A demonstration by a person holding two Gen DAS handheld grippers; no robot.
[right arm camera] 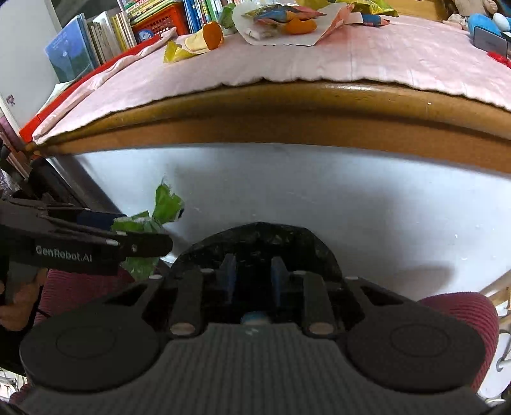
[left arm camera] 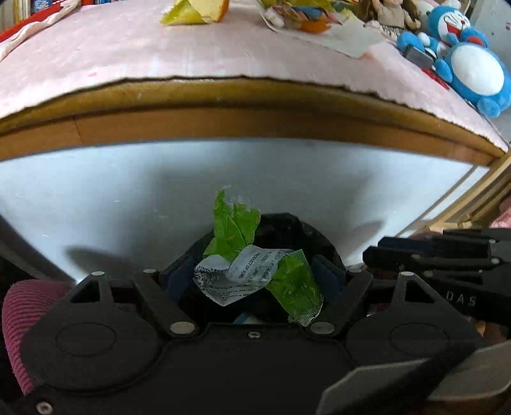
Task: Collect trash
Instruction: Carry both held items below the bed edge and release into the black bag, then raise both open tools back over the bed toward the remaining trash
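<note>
A crumpled green and white wrapper (left arm camera: 255, 271) lies between the fingers of my left gripper (left arm camera: 255, 277), whose jaws stand wide apart. Just beyond it is the crinkled black trash bag (left arm camera: 287, 228). In the right wrist view the same wrapper (right arm camera: 164, 204) pokes out of the left gripper (right arm camera: 140, 233) at the left. My right gripper (right arm camera: 253, 274) has its blue pads (right arm camera: 228, 274) drawn close, with the black trash bag (right arm camera: 255, 237) bunched around its tips. The right gripper (left arm camera: 372, 250) reaches in from the right in the left wrist view.
A bed with a pink cover (right arm camera: 319, 60) and wooden frame (right arm camera: 287, 127) rises ahead. More trash lies on it: a yellow wrapper (right arm camera: 179, 51) and colourful packets (right arm camera: 281, 19) on paper. A blue plush toy (left arm camera: 472, 67) sits right; books (right arm camera: 95, 41) stand far left.
</note>
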